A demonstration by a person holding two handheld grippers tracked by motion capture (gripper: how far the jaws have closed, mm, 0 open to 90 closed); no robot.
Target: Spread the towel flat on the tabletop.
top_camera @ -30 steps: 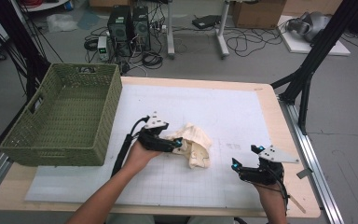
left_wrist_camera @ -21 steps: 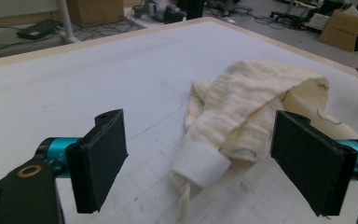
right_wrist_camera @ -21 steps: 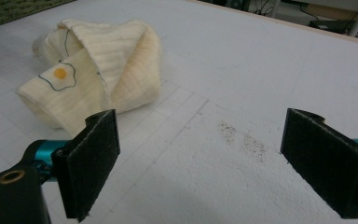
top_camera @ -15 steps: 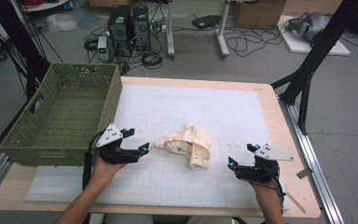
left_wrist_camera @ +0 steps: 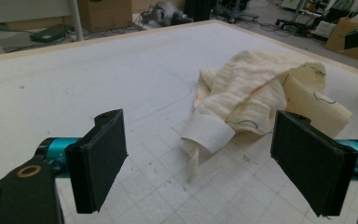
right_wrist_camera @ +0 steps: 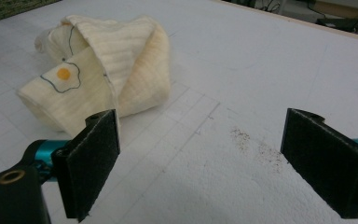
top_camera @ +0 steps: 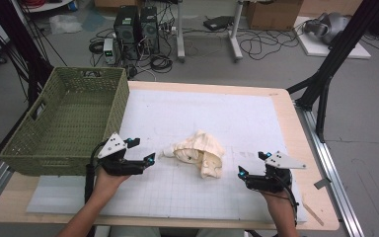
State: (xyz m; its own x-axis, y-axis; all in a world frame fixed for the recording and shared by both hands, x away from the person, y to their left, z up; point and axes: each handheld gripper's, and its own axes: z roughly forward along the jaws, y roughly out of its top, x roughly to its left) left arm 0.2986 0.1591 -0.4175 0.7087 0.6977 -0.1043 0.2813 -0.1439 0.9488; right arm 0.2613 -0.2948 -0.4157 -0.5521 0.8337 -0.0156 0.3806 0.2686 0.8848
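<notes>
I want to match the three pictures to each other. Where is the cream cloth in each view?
High view: cream cloth at the table's middle, between both claws.
Left gripper view: cloth right of centre, beyond the open jaws.
Right gripper view: cloth upper left, above the left jaw.
Shared landmark: the white gridded mat under it.

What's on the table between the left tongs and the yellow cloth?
Nothing: the high view shows bare white mat between the left tongs and the cloth.
</notes>
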